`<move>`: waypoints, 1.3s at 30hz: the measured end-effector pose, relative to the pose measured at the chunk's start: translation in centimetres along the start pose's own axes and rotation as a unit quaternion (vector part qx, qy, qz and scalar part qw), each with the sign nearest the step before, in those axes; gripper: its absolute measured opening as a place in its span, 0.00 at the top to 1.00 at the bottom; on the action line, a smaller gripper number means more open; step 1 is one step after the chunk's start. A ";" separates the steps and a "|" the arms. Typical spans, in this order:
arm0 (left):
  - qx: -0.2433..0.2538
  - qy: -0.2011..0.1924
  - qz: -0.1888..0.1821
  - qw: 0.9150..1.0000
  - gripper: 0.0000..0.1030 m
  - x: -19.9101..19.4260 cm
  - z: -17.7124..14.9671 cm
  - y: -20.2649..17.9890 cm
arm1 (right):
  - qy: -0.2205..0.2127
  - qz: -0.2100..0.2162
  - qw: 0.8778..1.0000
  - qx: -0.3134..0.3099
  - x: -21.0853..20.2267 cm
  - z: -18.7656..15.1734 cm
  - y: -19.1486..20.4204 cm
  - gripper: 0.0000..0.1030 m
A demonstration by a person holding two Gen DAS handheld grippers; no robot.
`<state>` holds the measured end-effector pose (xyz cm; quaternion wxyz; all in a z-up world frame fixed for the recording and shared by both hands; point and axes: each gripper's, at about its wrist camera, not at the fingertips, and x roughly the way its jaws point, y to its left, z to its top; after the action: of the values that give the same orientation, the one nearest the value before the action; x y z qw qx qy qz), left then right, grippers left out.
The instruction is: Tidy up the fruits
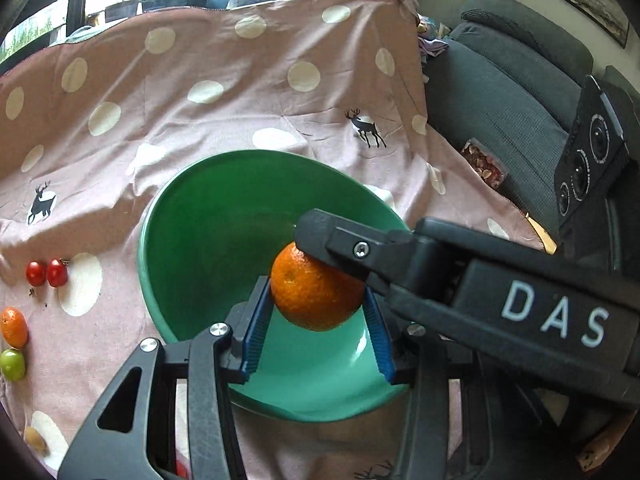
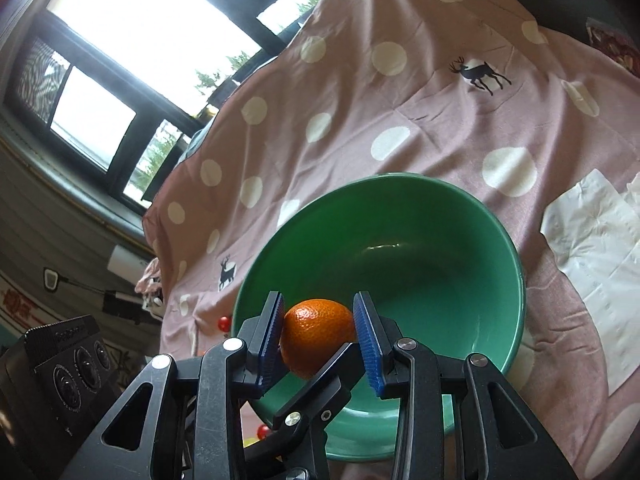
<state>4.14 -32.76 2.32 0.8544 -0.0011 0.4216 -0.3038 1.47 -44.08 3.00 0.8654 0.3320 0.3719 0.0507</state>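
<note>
Nearest to us in the left wrist view, the left gripper (image 1: 318, 316) has its blue pads (image 1: 256, 332) on either side of a mandarin (image 1: 316, 292), the jaws narrowed and holding it. The right gripper (image 1: 340, 256) reaches in from the right, one black finger lying over the top of the fruit. In the right wrist view we see the right gripper (image 2: 320, 336) with its own blue pads (image 2: 366, 340) closed against the sides of the same mandarin (image 2: 316, 332), so both pairs of jaws grip this one fruit, and a finger of the left gripper (image 2: 320, 384) crosses below it.

The mandarin hangs above the near inner side of a green bowl (image 1: 208, 216), not resting on its bottom. The bowl (image 2: 460, 248) shows nothing else inside.

The bowl stands on a pink cloth (image 1: 224, 92) with pale dots and small deer prints, spread over the desk. To its left on the cloth lie two cherry tomatoes (image 1: 46, 273) touching each other, then a second mandarin (image 1: 14, 327) and a green fruit (image 1: 12, 364) near the edge of view. In the right wrist view a white paper napkin (image 2: 600, 248) lies on the cloth beside the bowl's right. A grey sofa (image 1: 508, 92) stands beyond the cloth's right edge, and windows (image 2: 132, 32) behind.
</note>
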 end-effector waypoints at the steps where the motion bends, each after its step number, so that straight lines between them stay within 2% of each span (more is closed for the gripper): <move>1: -0.002 0.004 -0.003 1.000 0.56 0.2 0.0 0.0 | 0.001 -0.004 1.000 0.001 0.0 0.0 -0.1 0.62; 11: -0.026 0.027 -0.014 0.999 0.56 1.5 -0.3 0.1 | 0.007 -0.042 0.999 0.005 0.4 0.0 -0.6 0.62; 17: -0.035 0.032 -0.014 0.999 0.57 1.3 -0.5 0.4 | 0.004 -0.049 0.999 0.004 0.2 -0.1 -0.6 0.62; 20: -0.049 0.013 -0.035 0.998 0.54 -0.5 -0.1 1.0 | -0.004 -0.055 0.998 0.002 -0.1 0.0 -0.6 0.62; 22: -0.051 0.005 -0.032 0.998 0.44 -1.5 0.1 1.5 | -0.012 -0.047 0.999 0.000 -0.5 0.1 -0.5 0.62; 25: -0.062 -0.018 -0.010 0.998 0.40 -3.4 0.1 2.7 | -0.024 -0.044 0.999 -0.007 -0.7 0.3 -0.1 0.61; 28: -0.087 -0.034 0.009 0.996 0.36 -5.3 -0.1 5.0 | -0.028 -0.043 0.999 -0.014 -0.7 0.1 0.3 0.53; 31: -0.110 -0.058 0.057 0.991 0.35 -7.7 -1.0 7.9 | -0.027 -0.054 0.998 -0.018 -0.3 0.1 0.6 0.52; 33: -0.130 -0.068 0.092 0.985 0.35 -9.2 -1.9 10.2 | -0.041 -0.077 0.996 -0.032 -0.1 -0.1 1.0 0.52; 36: -0.182 -0.082 0.127 0.972 0.34 -11.3 -3.6 14.1 | -0.059 -0.135 0.987 -0.062 0.7 -0.4 1.7 0.52; 39: -0.218 -0.079 0.149 0.961 0.34 -12.6 -5.4 17.8 | -0.047 -0.190 0.976 -0.093 2.4 -0.9 2.1 0.52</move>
<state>3.72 -10.32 3.27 0.8996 -0.1490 0.4041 -0.0725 2.90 -41.17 2.39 0.9029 0.1754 0.3806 -0.0960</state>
